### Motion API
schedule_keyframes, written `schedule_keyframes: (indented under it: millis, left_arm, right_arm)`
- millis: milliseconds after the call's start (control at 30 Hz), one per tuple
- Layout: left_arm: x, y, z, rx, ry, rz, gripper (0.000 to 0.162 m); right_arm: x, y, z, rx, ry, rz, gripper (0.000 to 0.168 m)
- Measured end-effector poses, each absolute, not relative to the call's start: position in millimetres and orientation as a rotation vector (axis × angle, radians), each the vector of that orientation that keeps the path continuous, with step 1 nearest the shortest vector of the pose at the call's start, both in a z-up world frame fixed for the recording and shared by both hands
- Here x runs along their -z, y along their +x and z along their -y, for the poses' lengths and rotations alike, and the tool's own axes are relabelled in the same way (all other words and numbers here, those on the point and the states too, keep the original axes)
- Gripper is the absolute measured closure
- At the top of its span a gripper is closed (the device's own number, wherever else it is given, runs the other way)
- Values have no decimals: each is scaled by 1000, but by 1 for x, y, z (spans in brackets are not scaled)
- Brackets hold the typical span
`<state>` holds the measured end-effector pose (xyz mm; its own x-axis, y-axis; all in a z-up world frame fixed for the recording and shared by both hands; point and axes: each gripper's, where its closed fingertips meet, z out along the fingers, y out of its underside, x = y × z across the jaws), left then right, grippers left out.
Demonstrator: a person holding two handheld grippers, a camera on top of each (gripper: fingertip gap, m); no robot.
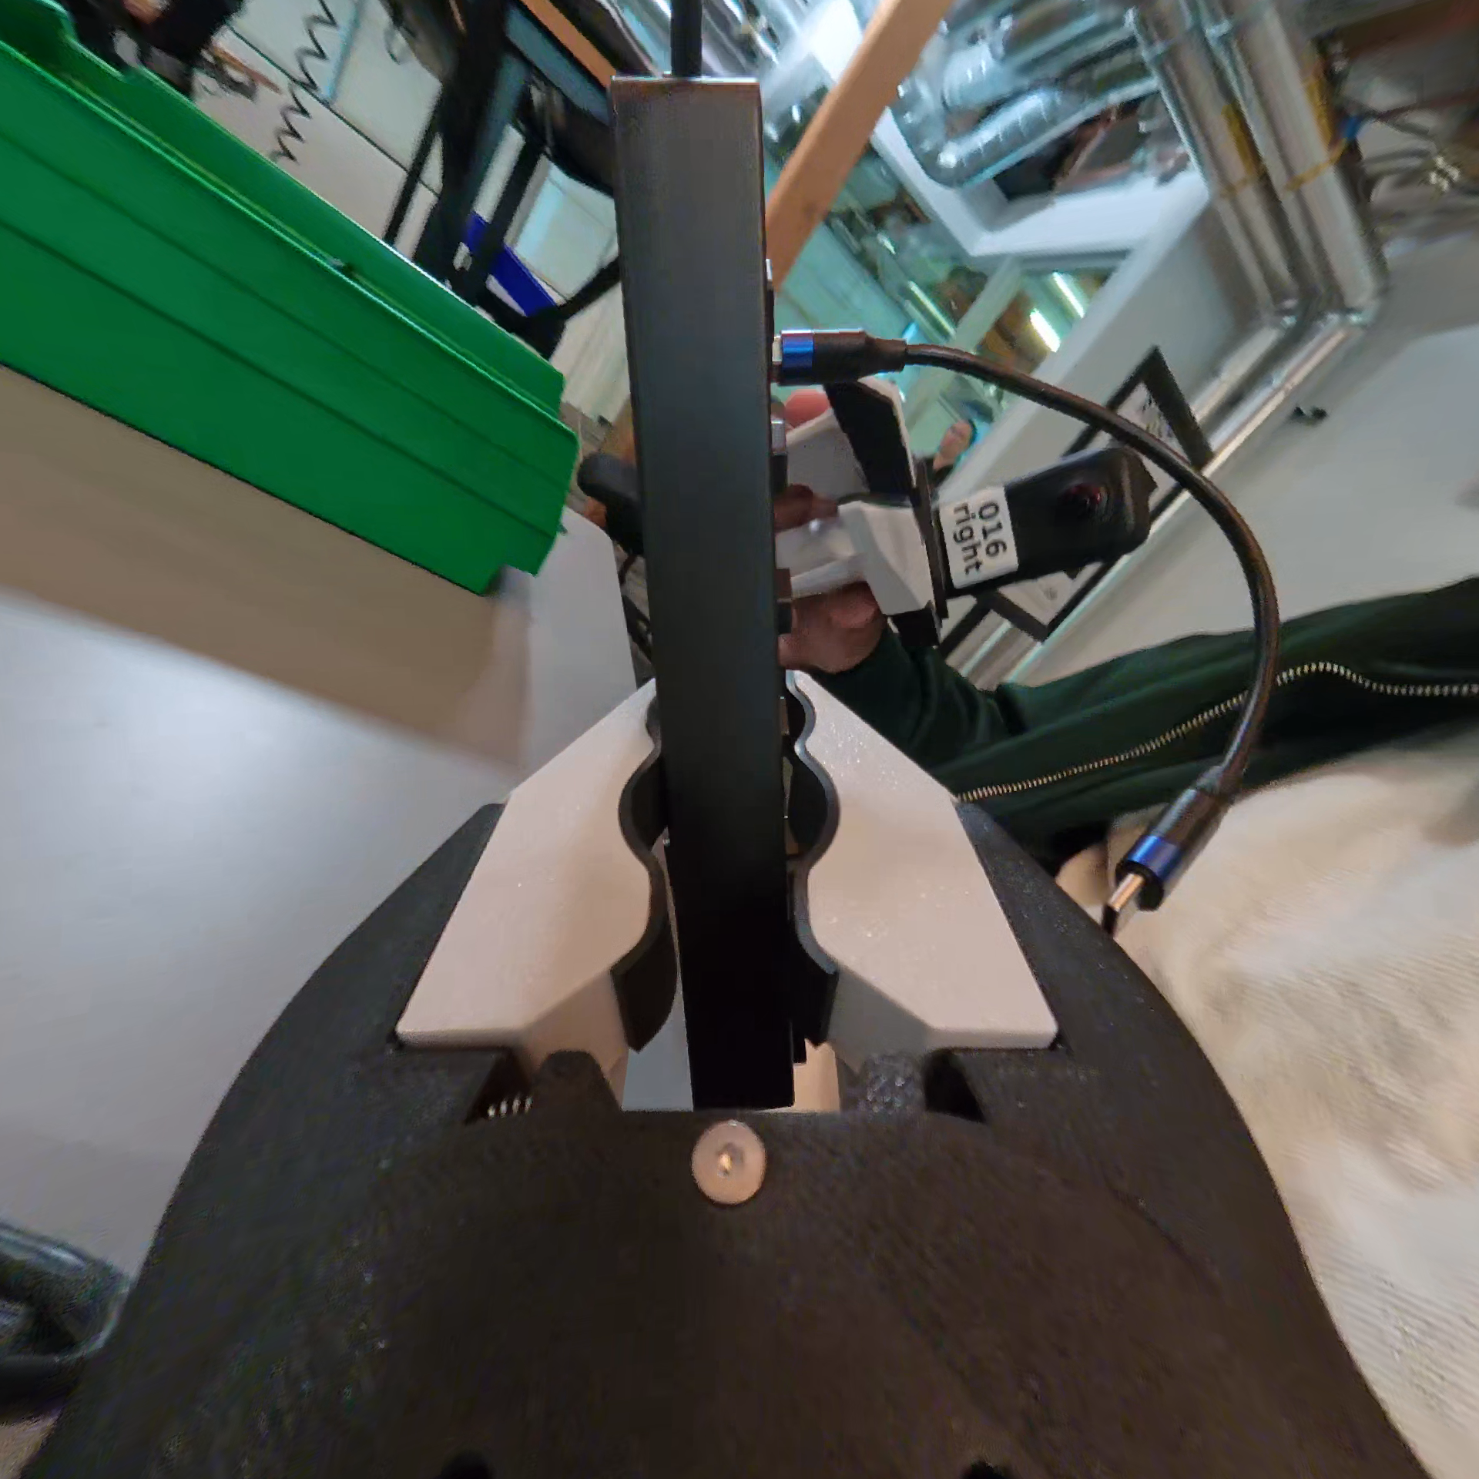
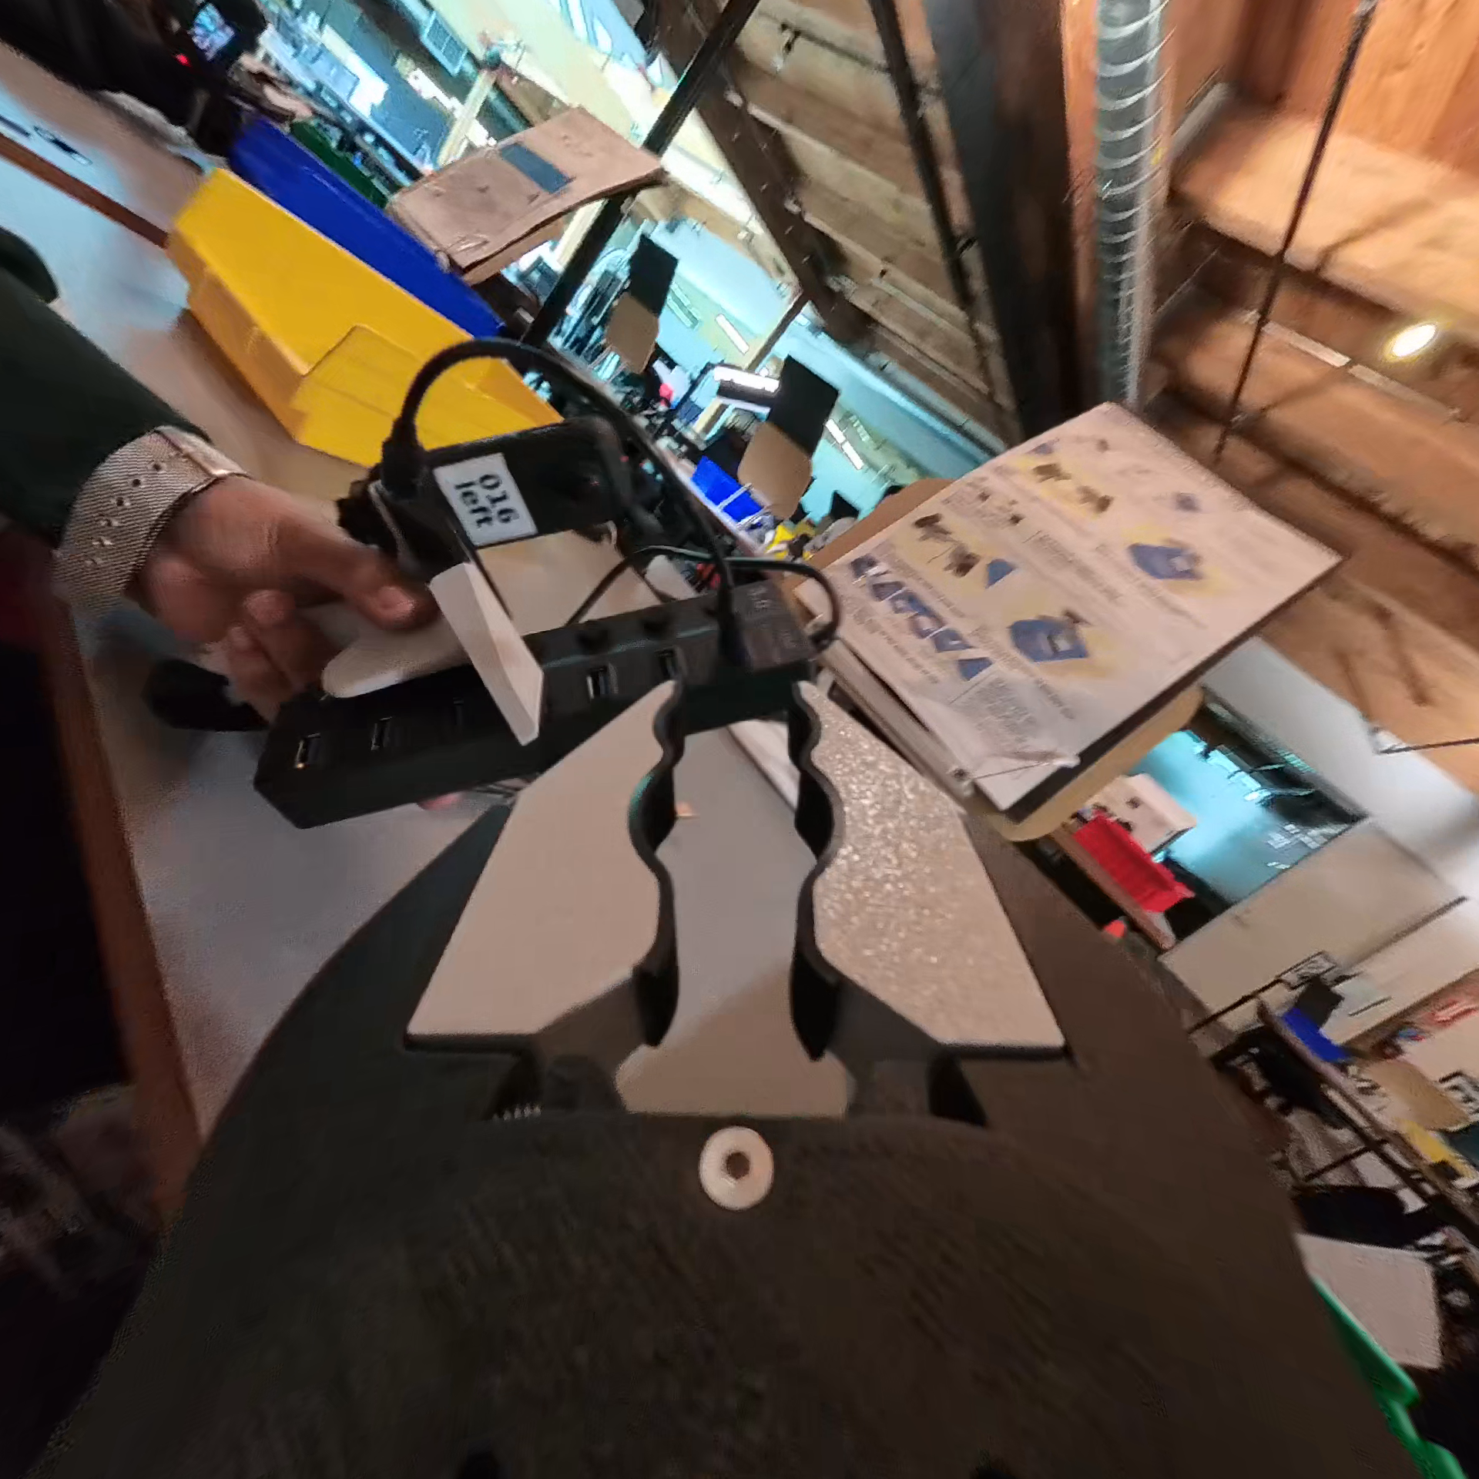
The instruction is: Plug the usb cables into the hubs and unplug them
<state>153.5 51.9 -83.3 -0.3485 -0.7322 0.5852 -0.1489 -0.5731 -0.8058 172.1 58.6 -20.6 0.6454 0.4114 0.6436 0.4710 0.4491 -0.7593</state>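
Note:
My left gripper [image 1: 724, 704] is shut on a long black USB hub [image 1: 696, 400], which stands upright between my pads. A black cable [image 1: 1248, 560] has one blue-ringed plug [image 1: 816, 352] seated in the hub's right side. Its other blue-ringed end [image 1: 1152, 864] hangs free at the right. In the right wrist view the hub [image 2: 384, 744] lies across the picture with a white finger [image 2: 488, 640] of the left gripper over its port face. My right gripper [image 2: 732, 704] is open just in front of the hub's far end. The dark plug [image 2: 760, 640] sits beyond its tips, not in its grasp.
Stacked green bins [image 1: 240, 320] stand at the left. A yellow bin [image 2: 304, 304] and a blue bin [image 2: 360, 216] stand on the grey table [image 2: 240, 880]. A board with a printed sheet [image 2: 1080, 576] leans at the right. A person's green sleeve [image 1: 1120, 704] and a white cloth [image 1: 1320, 1040] are near.

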Motion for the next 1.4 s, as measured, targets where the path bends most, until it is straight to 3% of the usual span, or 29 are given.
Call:
schedule_keyframes:
  millis: [300, 400, 667, 967, 1400]
  left_arm:
    - [97, 159, -21, 1947, -1492, -1360, 139]
    - [98, 159, -17, 1945, -1481, -1389, 140]
    - [90, 162, -25, 1888, -1449, -1277, 127]
    - [86, 169, -41, 1860, -1571, -1133, 138]
    - [74, 171, -31, 1885, -1546, -1108, 138]
  right_arm:
    - [34, 156, -55, 47, -1147, 1005, 142]
    - [29, 156, -55, 86, -1124, 980, 161]
    - [47, 138, -57, 14, -1239, 1042, 161]
    - [43, 140, -60, -3, -1282, 1001, 159]
    - [28, 138, -47, -47, -1234, 1008, 158]
